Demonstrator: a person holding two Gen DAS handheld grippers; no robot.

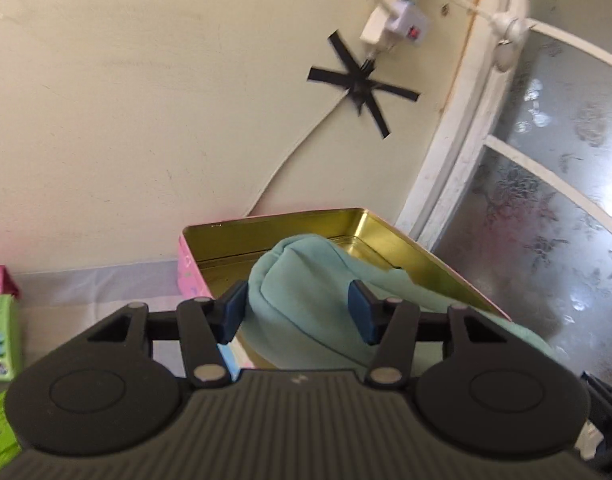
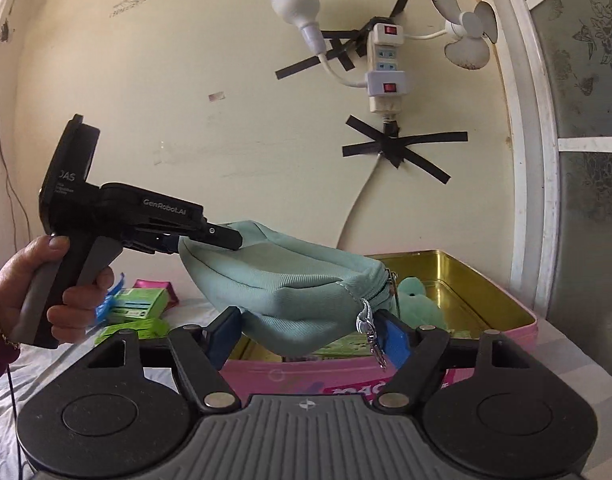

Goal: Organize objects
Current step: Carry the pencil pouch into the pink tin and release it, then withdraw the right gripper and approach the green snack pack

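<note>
Pouch hangs over the tin, pinched by left gripper and right gripper together.

A mint-green fabric pouch, zipped shut with a metal clasp dangling at its right end, is held level in the air above the near-left rim of an open pink tin with a gold-coloured interior.
</note>
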